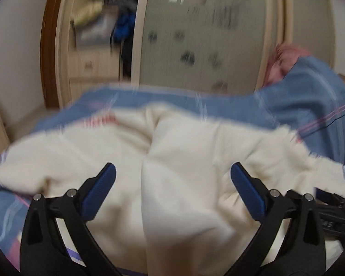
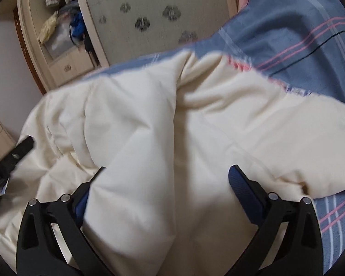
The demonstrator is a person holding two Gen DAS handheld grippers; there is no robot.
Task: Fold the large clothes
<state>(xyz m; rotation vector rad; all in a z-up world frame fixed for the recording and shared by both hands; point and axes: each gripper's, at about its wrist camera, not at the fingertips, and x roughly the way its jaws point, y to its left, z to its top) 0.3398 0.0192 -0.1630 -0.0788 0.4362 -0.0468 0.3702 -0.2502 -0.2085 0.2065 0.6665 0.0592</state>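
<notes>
Two hand-held grippers, left hand-held gripper (image 1: 173, 179) and right hand-held gripper (image 2: 166, 179), gape over the cream garment (image 2: 195, 119).

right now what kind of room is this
Most likely a bedroom: the cream garment lies on a bed with a blue striped bedspread, and behind it stands a wardrobe with clothes on its open shelves.
</notes>
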